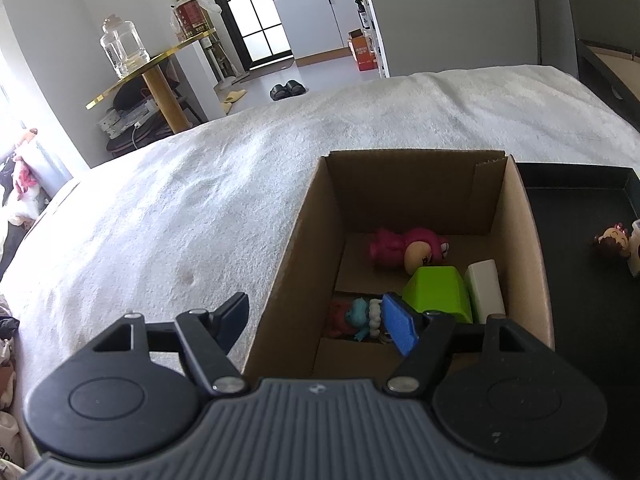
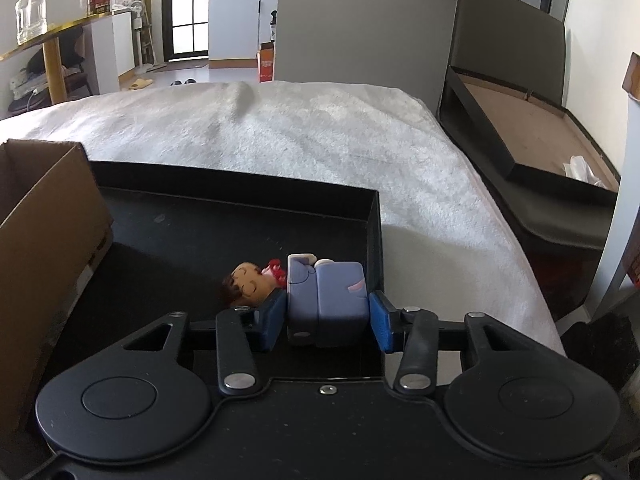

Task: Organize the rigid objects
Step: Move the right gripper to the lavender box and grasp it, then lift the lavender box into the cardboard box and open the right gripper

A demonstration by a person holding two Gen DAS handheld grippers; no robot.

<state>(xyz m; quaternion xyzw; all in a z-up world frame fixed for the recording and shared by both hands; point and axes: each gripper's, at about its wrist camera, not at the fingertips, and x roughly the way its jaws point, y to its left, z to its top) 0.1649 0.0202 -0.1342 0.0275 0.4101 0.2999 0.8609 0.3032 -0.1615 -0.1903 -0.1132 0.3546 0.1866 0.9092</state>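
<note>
Support surface: bed with white towel-like cover [image 2: 320,140].
Directly on it: open cardboard box [image 1: 280,280] and black tray [image 2: 240,188], set side by side.

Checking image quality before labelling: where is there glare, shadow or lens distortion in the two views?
Left wrist view: window glare blows out the left edge; cardboard box interior is shadowed; bed edge bows. Right wrist view: black tray reads very dark; corners vignette; purple toy stays sharp.
</note>
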